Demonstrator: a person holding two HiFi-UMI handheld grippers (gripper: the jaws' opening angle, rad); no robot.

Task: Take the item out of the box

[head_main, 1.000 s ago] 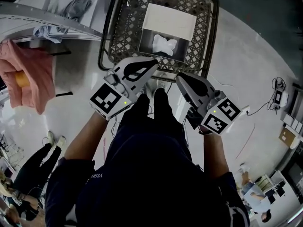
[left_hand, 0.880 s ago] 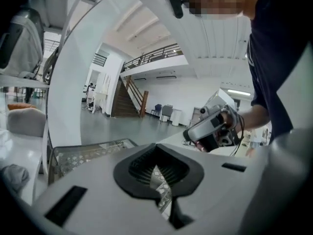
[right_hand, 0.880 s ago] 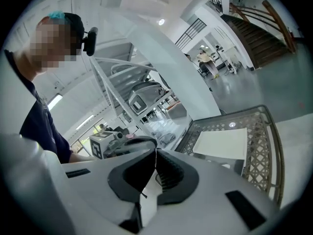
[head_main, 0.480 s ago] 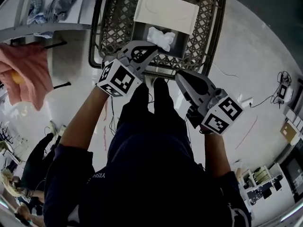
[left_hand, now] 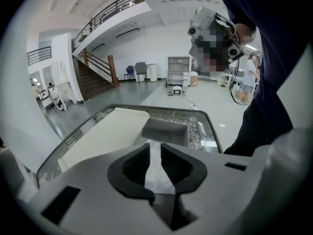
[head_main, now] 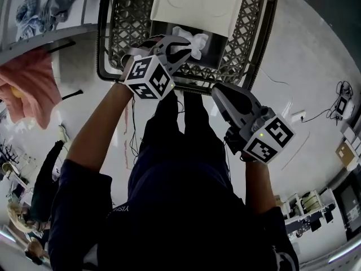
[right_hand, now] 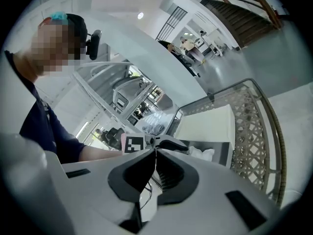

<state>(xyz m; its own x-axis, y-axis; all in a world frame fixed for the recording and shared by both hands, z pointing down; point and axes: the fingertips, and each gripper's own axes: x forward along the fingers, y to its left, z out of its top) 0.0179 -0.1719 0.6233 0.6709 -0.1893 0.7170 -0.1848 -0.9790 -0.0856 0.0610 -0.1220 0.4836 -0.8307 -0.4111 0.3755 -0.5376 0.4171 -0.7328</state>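
A grey box [head_main: 219, 48] with its cream lid [head_main: 194, 7] folded back sits inside a lattice basket [head_main: 255, 33]. A crumpled white item [head_main: 196, 39] lies in the box. My left gripper [head_main: 181, 42] reaches over the basket's near rim with its tips at the item. Its jaws stand a narrow gap apart, and the white item [left_hand: 155, 173] shows through that gap [left_hand: 155, 148]. My right gripper [head_main: 217, 90] hangs back outside the basket with nothing in it. Its jaws [right_hand: 155, 152] touch, and beyond them the white item [right_hand: 203, 154] is visible.
The basket's dark rim [head_main: 186, 86] runs between my body and the box. A pink cloth [head_main: 34, 89] hangs at the left below a shelf with clothing [head_main: 51, 4]. Cables [head_main: 316, 114] trail over the floor at the right. People stand at the lower left [head_main: 39, 208].
My left gripper has moved forward from outside the basket, over its rim, to the white item in the box. The right gripper has barely shifted.
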